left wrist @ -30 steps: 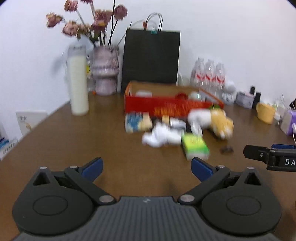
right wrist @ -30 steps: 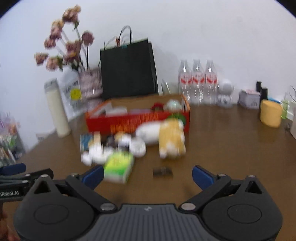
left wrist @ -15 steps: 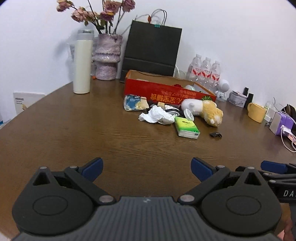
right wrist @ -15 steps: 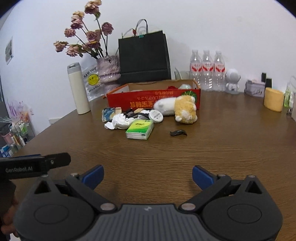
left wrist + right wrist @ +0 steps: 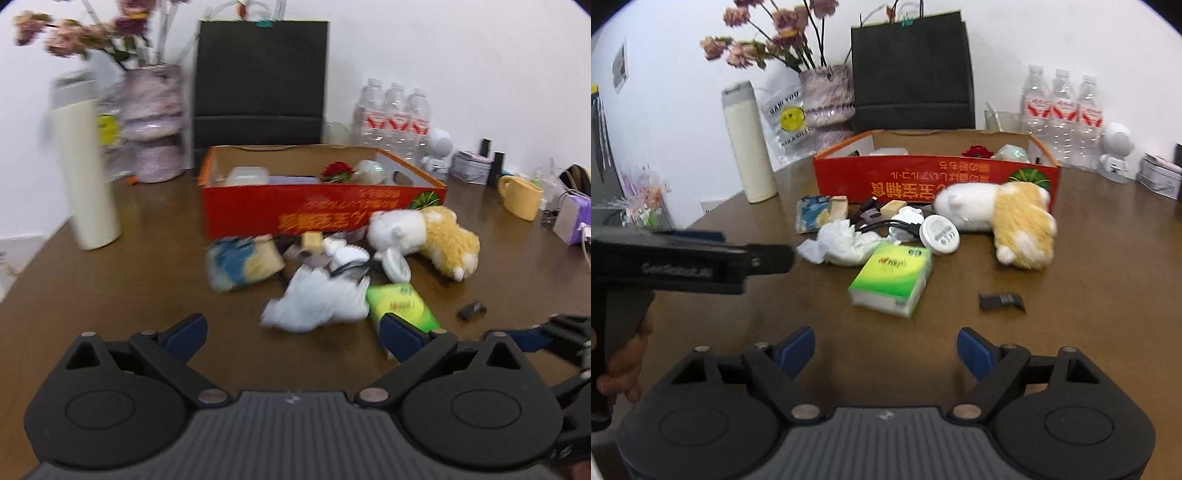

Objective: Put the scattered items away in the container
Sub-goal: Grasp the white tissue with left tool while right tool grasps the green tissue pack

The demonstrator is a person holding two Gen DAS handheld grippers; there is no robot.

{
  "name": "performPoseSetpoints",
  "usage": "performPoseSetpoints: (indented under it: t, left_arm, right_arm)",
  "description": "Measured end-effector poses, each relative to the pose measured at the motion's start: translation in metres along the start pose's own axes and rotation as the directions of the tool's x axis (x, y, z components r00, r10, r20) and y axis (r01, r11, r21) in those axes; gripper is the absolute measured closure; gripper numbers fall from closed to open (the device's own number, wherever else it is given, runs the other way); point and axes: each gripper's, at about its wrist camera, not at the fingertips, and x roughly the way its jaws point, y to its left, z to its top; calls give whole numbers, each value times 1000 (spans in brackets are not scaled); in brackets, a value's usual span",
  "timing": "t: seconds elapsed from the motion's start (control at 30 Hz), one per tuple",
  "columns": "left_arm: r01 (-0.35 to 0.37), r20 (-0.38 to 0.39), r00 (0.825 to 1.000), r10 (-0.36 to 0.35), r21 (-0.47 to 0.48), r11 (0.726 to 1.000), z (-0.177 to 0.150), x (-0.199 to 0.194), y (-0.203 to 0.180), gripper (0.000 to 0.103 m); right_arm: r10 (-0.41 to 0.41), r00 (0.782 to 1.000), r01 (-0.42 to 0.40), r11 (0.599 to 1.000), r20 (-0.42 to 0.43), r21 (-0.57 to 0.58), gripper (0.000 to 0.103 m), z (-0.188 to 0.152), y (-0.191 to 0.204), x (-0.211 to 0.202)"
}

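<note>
Red cardboard box [image 5: 934,181] w/ open top sits centre-frame on the brown wooden worktop [image 5: 1089,295]; a few bits already lie inside. Scattered stuff lies in front of it: white-and-yellow plush toy [image 5: 1001,218] touching the box front, crumpled white tissue [image 5: 842,242], green tissue pack [image 5: 892,278] just below it, round white timer [image 5: 940,232], blue-yellow snack packet [image 5: 816,210] at left, small dark clip [image 5: 1001,301] apart at lower right. Right gripper [image 5: 886,350] at bottom of frame: jaws wide but closing, nothing between them. Left gripper [image 5: 291,332]: jaws wide, empty, short of the tissue.
</note>
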Motion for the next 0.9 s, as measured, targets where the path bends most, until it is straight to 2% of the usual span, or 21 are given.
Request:
performPoseSetpoints:
  t: [0.07, 0.13, 0.2, 0.27, 0.3, 0.33, 0.37, 0.47, 0.57, 0.73, 0.9]
  left_arm:
    - [69, -32, 997, -70, -14, 997, 11, 26, 2, 8]
    - [84, -59, 995, -85, -11, 996, 17, 44, 1, 24]
    - [96, -90, 991, -95, 11, 995, 20, 60, 0, 49]
    - [133, -101, 986, -133, -3, 991, 17, 66, 4, 66]
    - [147, -94, 984, -148, -17, 989, 15, 64, 7, 69]
    - [149, -84, 985, -152, -32, 988, 14, 61, 10, 71]
    - [149, -70, 986, -152, -52, 988, 11, 54, 14, 74]
    - [156, -31, 987, -159, -97, 983, 3, 29, 21, 79]
    - [150, -14, 988, -153, -120, 981, -5, 5, 24, 80]
    - [110, -8, 994, -113, -136, 985, -16, -25, 25, 81]
    - [63, 46, 997, -56, -162, 985, -20, -55, 20, 80]
  right_arm:
    - [13, 1000, -12, 1000, -18, 16, 20, 9, -4, 18]
    - [8, 1000, -8, 1000, -8, 6, 20, 15, -3, 28]
    - [-6, 1000, 6, 1000, -3, -9, 25, 21, -1, 37]
    - [-21, 1000, 21, 1000, 3, -13, 33, 23, -3, 41]
    - [-30, 1000, 30, 999, 9, -18, 37, 23, -3, 41]
    - [-43, 999, 43, 999, 15, -26, 48, 23, -4, 41]
    - [-55, 998, 56, 998, 18, -41, 53, 22, -4, 41]
    - [-58, 998, 59, 995, 17, -75, 56, 20, -3, 39]
    - [-52, 999, 53, 996, 14, -68, 57, 20, -2, 35]
    - [-32, 999, 36, 994, 42, -101, 58, 12, 9, 10]
    - [-49, 993, 59, 994, 108, -91, 58, 4, 14, -30]
